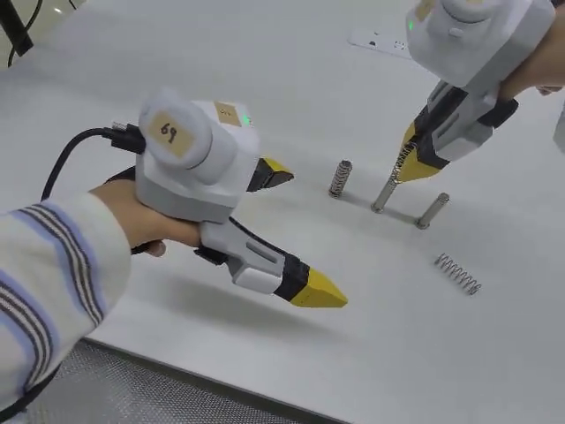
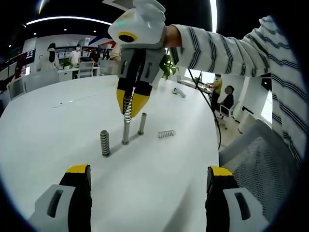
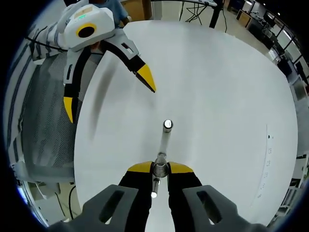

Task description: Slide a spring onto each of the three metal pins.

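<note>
The left gripper (image 1: 297, 230) is held nearest to the person, in a left hand (image 1: 141, 221) that comes out of a striped sleeve (image 1: 53, 283). Its jaws are spread wide apart and nothing is between them. It is kept above the white table (image 1: 265, 71), well apart from the pins, and a black cable (image 1: 69, 152) is seen at its back end.

Further on the table, a loose spring (image 1: 457, 272) is lying on its side, near the outer pin (image 1: 433, 210). This pin stands upright and bare. Beside it the middle pin (image 1: 384, 194) stands, also upright, and a third pin (image 1: 340, 177) is placed at the other end of the row, with a spring already around it.

Farthest away, the right gripper (image 3: 160, 168) is pointed down over the middle pin. Its jaws are pressed together on a held spring (image 2: 128, 107), which is kept nearly upright. The lower end of this spring is found at the top of the middle pin. It cannot be told whether the pin is already inside the coil.
</note>
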The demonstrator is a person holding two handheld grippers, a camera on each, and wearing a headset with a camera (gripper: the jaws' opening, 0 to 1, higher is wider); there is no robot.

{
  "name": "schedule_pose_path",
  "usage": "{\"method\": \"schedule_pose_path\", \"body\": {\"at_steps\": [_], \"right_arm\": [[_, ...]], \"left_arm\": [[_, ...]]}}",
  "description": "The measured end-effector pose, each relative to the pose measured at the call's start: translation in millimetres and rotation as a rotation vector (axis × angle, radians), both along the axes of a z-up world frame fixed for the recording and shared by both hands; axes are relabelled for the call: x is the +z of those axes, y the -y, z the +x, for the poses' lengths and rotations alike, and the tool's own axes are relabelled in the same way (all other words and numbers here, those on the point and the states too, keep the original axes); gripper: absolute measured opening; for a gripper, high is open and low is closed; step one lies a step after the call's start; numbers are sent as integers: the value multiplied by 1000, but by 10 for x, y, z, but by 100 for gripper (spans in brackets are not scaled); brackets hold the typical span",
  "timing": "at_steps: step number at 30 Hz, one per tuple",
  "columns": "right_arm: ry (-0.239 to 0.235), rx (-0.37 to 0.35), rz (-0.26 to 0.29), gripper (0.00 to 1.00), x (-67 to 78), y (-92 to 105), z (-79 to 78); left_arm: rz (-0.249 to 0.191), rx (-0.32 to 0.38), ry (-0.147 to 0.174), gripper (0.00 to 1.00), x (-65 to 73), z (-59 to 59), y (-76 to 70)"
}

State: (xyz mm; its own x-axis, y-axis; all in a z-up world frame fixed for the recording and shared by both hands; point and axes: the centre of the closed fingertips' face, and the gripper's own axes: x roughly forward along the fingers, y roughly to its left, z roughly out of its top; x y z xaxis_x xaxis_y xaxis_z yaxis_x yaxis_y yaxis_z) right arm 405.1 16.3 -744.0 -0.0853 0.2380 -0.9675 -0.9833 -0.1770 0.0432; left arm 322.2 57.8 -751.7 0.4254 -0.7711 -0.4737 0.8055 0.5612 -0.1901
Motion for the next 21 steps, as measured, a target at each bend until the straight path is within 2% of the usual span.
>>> {"method": "schedule_pose_path", "body": {"at_steps": [4,12,18,21], "right_arm": [[21,3,0,8,-23,-31,-22],[36,23,-37,8,-125,-13,-12],[29,4,-47,8,-221,11,-8],[19,35,-37,8,-256,7,-23]], "left_arm": [[4,3,7,98,3,4,-16],[11,14,3,98,-5,6,-48],[20,23,-8,98,-26,5,-79],[30,19,9,97,-27,16,-90]]}}
